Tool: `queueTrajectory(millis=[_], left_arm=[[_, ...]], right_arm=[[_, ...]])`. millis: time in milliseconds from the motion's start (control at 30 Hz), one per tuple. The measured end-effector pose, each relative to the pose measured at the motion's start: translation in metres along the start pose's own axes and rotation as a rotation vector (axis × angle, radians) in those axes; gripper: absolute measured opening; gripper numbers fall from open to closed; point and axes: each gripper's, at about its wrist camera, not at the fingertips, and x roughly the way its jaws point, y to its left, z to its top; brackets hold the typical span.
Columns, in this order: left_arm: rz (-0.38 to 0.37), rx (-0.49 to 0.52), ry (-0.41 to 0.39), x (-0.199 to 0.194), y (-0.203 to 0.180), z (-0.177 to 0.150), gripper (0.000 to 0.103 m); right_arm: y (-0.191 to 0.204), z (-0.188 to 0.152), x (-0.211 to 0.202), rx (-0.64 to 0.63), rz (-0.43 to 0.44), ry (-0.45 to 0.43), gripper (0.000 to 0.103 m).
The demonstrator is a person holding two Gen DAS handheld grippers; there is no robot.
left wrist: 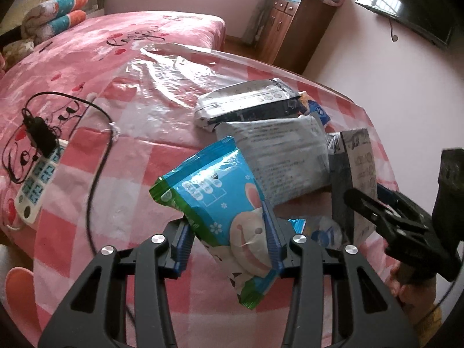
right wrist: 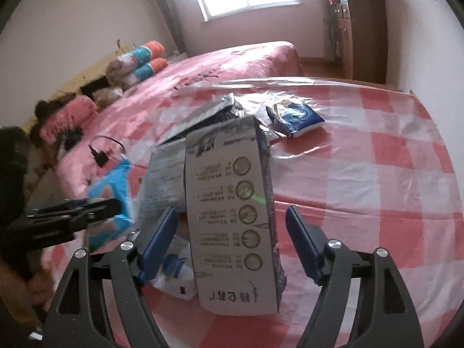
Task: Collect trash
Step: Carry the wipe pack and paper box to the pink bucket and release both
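Left gripper is clamped on a blue-and-green foil snack pouch with a cartoon rabbit, holding it above the bench covered in a pink-and-white checked plastic cloth. Right gripper stands wide open around a tall white printed carton with purple sides, pads clear of it. Behind lie a grey printed bag and a silver foil packet.

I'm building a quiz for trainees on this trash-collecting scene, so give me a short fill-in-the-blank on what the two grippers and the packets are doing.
1. The left gripper is shut on the blue ____ packet.
2. The right gripper stands ____ around the grey carton, its pads clear of it.
3. The trash lies on a red-and-white ____ tablecloth.

Missing words: rabbit; open; checked
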Motion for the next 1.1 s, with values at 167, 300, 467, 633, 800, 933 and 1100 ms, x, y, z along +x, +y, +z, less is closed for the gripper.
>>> queueTrajectory(millis=[167, 300, 467, 633, 800, 933, 1100], left_arm=[[0.008, 0.018, -0.002, -0.007, 0.005, -0.012, 0.045], [0.0, 0.016, -0.003, -0.011, 0.011, -0.02, 0.045], [-0.004, 0.008, -0.016, -0.019, 0.019, -0.025, 0.045], [-0.002, -0.001, -0.04, -0.031, 0.028, -0.028, 0.045], [-0.002, -0.014, -0.062, -0.045, 0.041, -0.032, 0.045], [0.005, -0.035, -0.069, -0.055, 0.053, -0.037, 0.045], [0.02, -0.055, -0.086, -0.069, 0.069, -0.044, 0.045]], right_arm=[[0.01, -0.006, 0.003, -0.018, -0.094, -0.014, 0.065], [0.014, -0.009, -0.002, -0.04, -0.125, -0.023, 0.065], [0.016, -0.01, -0.013, -0.011, -0.102, -0.045, 0.065], [0.025, -0.011, -0.026, 0.011, -0.069, -0.058, 0.065], [0.039, -0.012, -0.033, 0.02, -0.025, -0.06, 0.065], [0.057, -0.011, -0.036, -0.003, 0.0, -0.057, 0.065], [0.085, -0.01, -0.037, -0.049, 0.033, -0.05, 0.065]])
